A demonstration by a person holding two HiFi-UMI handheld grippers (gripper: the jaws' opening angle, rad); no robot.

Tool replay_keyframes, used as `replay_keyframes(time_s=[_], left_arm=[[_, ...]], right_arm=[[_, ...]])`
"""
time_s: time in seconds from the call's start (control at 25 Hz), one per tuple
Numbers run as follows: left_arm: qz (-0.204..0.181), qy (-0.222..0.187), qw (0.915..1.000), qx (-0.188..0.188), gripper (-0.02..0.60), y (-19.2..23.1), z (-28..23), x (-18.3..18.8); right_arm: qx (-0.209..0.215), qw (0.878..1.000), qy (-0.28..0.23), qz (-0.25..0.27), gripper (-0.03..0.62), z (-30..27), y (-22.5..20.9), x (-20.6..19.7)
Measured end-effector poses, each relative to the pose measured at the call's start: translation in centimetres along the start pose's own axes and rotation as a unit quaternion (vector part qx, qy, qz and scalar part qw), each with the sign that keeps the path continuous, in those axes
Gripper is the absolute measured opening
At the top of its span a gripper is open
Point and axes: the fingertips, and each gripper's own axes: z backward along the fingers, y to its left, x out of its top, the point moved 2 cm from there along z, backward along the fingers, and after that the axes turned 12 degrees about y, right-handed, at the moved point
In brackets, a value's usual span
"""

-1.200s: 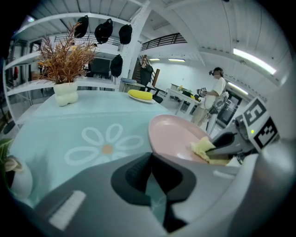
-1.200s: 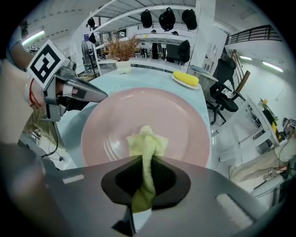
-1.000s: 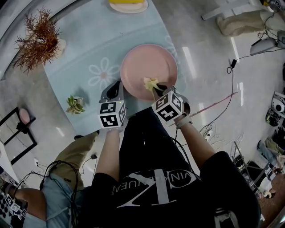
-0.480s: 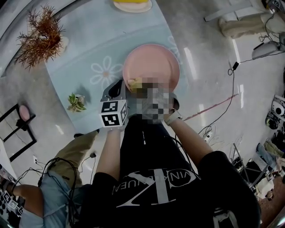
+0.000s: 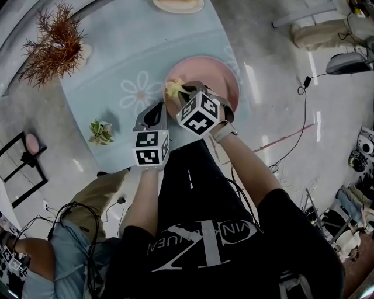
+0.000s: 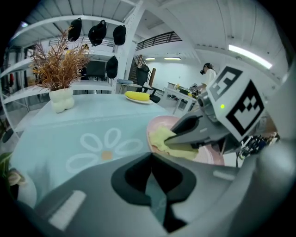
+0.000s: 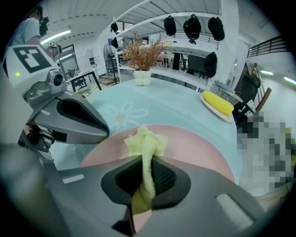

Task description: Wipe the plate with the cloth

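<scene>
We find the plate [image 5: 225, 73] on the table [image 5: 117, 52], near the table's right edge. Over the plate's left part is the cloth [image 5: 173, 89], between the jaws of the right gripper [image 5: 186, 92]. The left gripper [image 5: 153, 114] is just left of the plate's near rim. Well left of the plate stand a small plant [image 5: 99, 135] and, farther back, a dried bush [image 5: 51, 48]. Behind the plate sits a dish [image 5: 178, 4].

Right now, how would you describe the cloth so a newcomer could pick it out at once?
On the pale blue flower-print table sits a round pink plate. At the plate's left edge, the right gripper pinches a small crumpled cloth. It is the only pale yellow, soft thing over the plate.
</scene>
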Motion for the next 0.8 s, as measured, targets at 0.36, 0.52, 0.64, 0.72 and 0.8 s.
replay_keyframes(time_s=[0.36,0.52,0.64,0.72,0.8], left_arm=[[0.011,-0.002,0.9999,0.0,0.0,0.2,0.1,0.1],[0.013,-0.002,0.9999,0.002,0.0,0.3,0.0,-0.1],[0.014,-0.001,0.9999,0.004,0.0,0.3,-0.1,-0.2],[0.014,-0.001,0.9999,0.004,0.0,0.3,-0.1,-0.1],[0.012,0.001,0.9999,0.004,0.0,0.3,-0.1,0.0]], right_arm=[[-0.047,0.998,0.008,-0.03,0.041,0.3,-5.4,-1.1],[-0.063,0.996,0.017,-0.053,0.041,0.7,-7.3,-2.9],[-0.071,0.995,0.025,-0.063,0.04,1.0,-8.0,-4.3],[-0.077,0.994,0.03,-0.067,0.04,1.3,-8.4,-5.2],[-0.081,0.994,0.034,-0.069,0.04,1.5,-8.5,-6.0]])
